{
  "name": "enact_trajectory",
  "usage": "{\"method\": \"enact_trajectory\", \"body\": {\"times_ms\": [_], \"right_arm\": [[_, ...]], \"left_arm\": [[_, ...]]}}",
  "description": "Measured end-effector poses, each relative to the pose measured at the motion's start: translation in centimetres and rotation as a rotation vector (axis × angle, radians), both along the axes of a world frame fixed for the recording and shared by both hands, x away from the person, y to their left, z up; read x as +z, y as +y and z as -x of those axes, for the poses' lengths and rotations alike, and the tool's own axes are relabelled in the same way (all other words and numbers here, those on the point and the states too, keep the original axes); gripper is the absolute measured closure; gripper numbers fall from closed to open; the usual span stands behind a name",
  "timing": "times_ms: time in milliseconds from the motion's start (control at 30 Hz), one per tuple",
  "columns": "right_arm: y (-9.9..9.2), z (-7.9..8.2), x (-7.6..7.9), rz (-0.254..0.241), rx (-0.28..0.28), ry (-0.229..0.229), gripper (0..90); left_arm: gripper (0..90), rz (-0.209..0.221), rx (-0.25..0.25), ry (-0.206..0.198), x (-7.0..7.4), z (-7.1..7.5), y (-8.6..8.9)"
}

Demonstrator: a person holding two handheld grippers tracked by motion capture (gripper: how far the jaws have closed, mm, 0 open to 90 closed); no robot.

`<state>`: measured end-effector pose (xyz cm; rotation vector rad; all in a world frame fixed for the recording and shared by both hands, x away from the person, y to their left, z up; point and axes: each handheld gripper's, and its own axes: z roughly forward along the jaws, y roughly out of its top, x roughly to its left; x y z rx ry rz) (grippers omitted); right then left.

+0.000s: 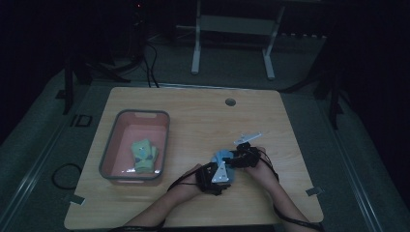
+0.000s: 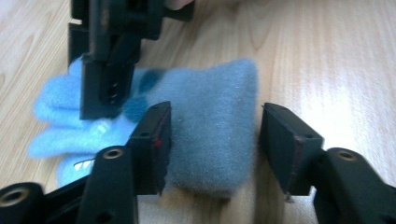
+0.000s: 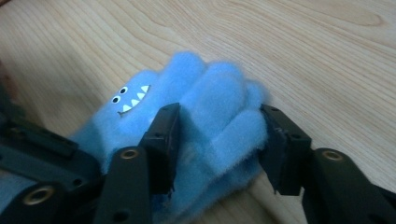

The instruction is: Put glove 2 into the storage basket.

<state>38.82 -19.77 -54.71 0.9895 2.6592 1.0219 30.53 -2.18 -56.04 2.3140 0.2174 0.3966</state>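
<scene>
I've got both tongs on the blue glove (image 3: 187,116) on the table (image 1: 193,111): right tongs (image 3: 219,149) clamped on its fingers, left tongs (image 2: 212,144) straddling the cuff, not quite pinching. Next I'd squeeze left, then lift toward the bin (image 1: 109,150).

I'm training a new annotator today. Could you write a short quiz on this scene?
1. True or false: the blue glove lies in the bin.
2. Which part of the blue glove sits between the left tool's jaws? A) the cuff B) the fingers C) the face print
3. What colour is the other glove, in the bin?

Key: 1. False, it lies on the table. 2. A. 3. Green.
</scene>
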Motion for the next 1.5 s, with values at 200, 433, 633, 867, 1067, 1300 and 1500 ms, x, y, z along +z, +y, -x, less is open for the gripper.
{"method": "enact_trajectory", "body": {"times_ms": [200, 433, 633, 867, 1067, 1300, 1500], "right_arm": [[0.0, 0.0, -0.2, -0.049, 0.020, 0.044, 75.6], [0.1, -0.1, 0.8, -0.086, 0.027, 0.068, 81.4], [0.7, -0.2, 2.2, -0.132, 0.046, 0.072, 81.6], [1.9, -0.2, 4.6, -0.167, 0.079, 0.051, 81.7], [3.5, -0.1, 6.8, -0.193, 0.114, 0.030, 81.7], [6.0, -0.2, 8.8, -0.211, 0.150, 0.007, 81.8], [8.3, -0.5, 9.9, -0.222, 0.185, 0.001, 81.7]], "left_arm": [[68.4, 0.000, 0.012, 0.005, 0.4, -0.4, 0.2], [75.5, -0.015, -0.008, 0.018, 1.3, -0.4, 0.6], [76.0, -0.023, -0.004, -0.005, 3.1, -0.1, 1.3], [75.9, -0.053, 0.015, -0.043, 6.4, 0.6, 2.7], [75.8, -0.059, 0.042, -0.063, 8.9, 1.2, 4.6], [75.7, -0.081, 0.076, -0.075, 10.7, 1.8, 6.6], [75.7, -0.087, 0.117, -0.076, 11.5, 2.1, 8.6]]}}
